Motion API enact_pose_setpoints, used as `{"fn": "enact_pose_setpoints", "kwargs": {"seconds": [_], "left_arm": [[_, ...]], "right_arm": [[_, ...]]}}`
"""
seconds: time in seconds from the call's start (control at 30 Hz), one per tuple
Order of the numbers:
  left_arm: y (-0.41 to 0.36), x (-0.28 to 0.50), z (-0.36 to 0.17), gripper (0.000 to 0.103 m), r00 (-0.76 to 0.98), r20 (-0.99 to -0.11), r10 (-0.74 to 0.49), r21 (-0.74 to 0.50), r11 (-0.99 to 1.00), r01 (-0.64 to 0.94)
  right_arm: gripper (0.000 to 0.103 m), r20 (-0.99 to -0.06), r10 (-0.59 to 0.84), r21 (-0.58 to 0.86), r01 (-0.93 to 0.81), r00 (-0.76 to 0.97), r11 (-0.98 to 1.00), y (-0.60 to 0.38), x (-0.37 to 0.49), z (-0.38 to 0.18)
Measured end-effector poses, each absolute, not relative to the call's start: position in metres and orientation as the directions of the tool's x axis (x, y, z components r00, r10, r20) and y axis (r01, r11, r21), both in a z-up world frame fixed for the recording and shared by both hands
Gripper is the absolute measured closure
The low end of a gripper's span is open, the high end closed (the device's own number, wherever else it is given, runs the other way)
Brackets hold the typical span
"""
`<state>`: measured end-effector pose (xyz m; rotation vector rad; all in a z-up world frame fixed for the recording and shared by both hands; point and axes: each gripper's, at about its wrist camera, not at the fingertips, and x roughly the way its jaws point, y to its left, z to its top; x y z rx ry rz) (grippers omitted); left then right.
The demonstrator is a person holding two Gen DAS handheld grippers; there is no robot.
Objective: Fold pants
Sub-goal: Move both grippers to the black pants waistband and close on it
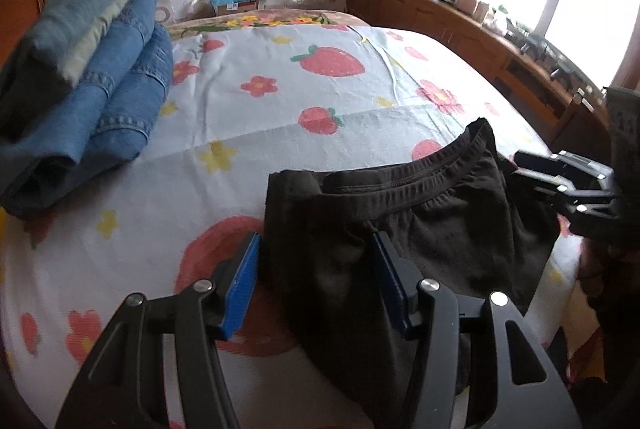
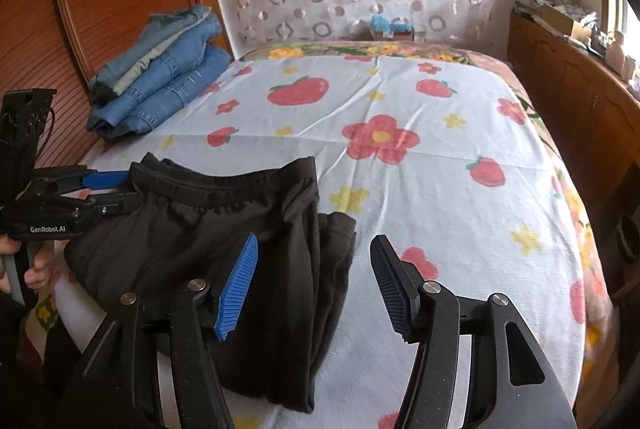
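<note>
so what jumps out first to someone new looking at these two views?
The black pants lie bunched at the near edge of the strawberry-and-flower bedsheet, waistband facing the headboard. The open left gripper and open right gripper flank them, one at each end. A stack of folded blue jeans sits at the far left corner.

The black pants (image 2: 224, 229) are lying folded on the bed (image 2: 440, 189), which is wearing a sheet with strawberries and flowers. The right tool (image 2: 314, 253) is hovering with its jaws apart over the pants' right edge. The left tool (image 2: 120, 191) is reaching the waistband from the left. Folded jeans (image 2: 160, 85) are sitting far behind.
</note>
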<state>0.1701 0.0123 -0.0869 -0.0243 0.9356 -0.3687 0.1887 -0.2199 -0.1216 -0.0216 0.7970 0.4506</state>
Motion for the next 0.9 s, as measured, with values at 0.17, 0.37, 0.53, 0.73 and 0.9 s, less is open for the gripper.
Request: {"fn": "enact_pose_setpoints", "kwargs": {"seconds": [0.17,0.37,0.53,0.73,0.9], "left_arm": [[0.016,0.165,-0.088,0.048,0.554,-0.758,-0.343,-0.191,0.93,0.314],[0.017,0.166,-0.088,0.048,0.565,-0.748,-0.35,-0.195,0.928,0.317],[0.019,0.168,-0.087,0.048,0.548,-0.754,-0.362,-0.208,0.923,0.323],[0.021,0.169,-0.087,0.049,0.546,-0.744,-0.384,-0.215,0.912,0.348],[0.021,0.168,-0.087,0.063,0.536,-0.738,-0.411,-0.238,0.901,0.364]], "right_arm": [[0.043,-0.711,0.392,0.17,-0.398,0.583,0.901,-0.218,0.193,-0.127],[0.042,-0.723,0.368,0.141,-0.398,0.584,0.907,-0.214,0.194,-0.129],[0.056,-0.74,0.351,0.119,-0.402,0.574,0.908,-0.208,0.197,-0.127],[0.075,-0.748,0.37,0.142,-0.413,0.55,0.9,-0.206,0.199,-0.127],[0.083,-0.744,0.391,0.162,-0.421,0.542,0.892,-0.206,0.199,-0.127]]}}
